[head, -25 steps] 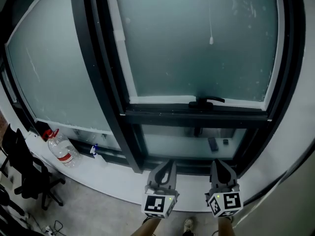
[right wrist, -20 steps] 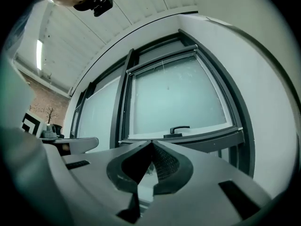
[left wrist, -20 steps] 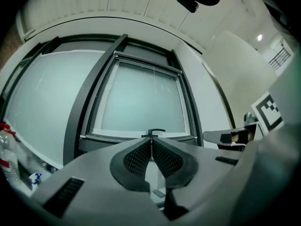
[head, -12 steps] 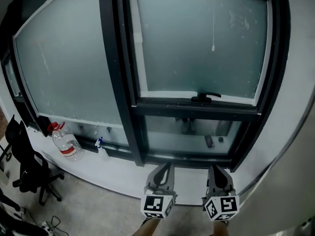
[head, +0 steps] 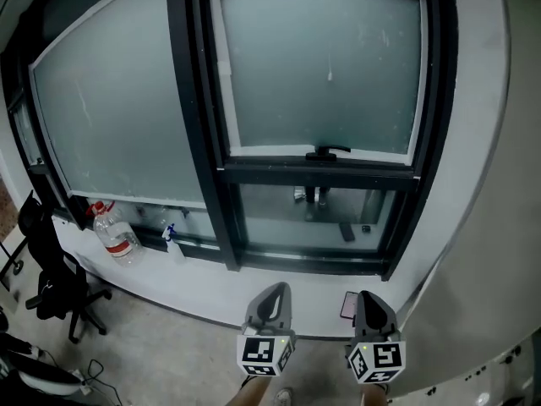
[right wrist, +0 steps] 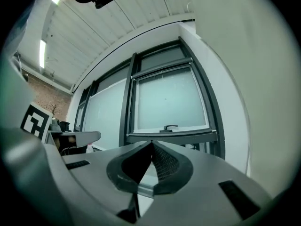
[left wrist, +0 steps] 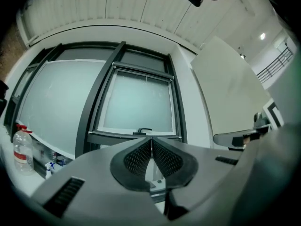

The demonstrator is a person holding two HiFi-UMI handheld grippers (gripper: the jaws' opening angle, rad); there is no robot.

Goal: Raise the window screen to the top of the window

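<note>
Landmark for all positions: black window handle (head: 325,153), on the crossbar at the foot of the frosted upper pane (head: 321,66). Same handle sighted in the left gripper view (left wrist: 144,131) and the right gripper view (right wrist: 169,127).

Found left gripper (head: 275,293) well below the handle and slightly to its left, clear of the window and pointing toward it. Checked left gripper (left wrist: 151,139) in its own view: jaws clenched tip to tip, nothing gripped.

Found right gripper (head: 369,301) well below the handle and slightly to its right, level with the left one and apart from it. Checked right gripper (right wrist: 151,144) in its own view: jaws likewise pressed together at the tips, nothing gripped.

Window screen: cannot tell it apart from the frosted pane above the handle. Noted thin cord (head: 329,49) hanging from the top of the frame straight above the handle, with a small bead end well short of it.

Below the handle: clear lower pane (head: 279,222), then white sill (head: 194,299). Logged a small dark flat item (head: 348,304) at the sill's edge, below and just right of the handle. Far left of and below the handle: spray bottle (head: 172,244), then water bottle with red cap (head: 111,233), then black office chair (head: 51,282) farthest out.
</note>
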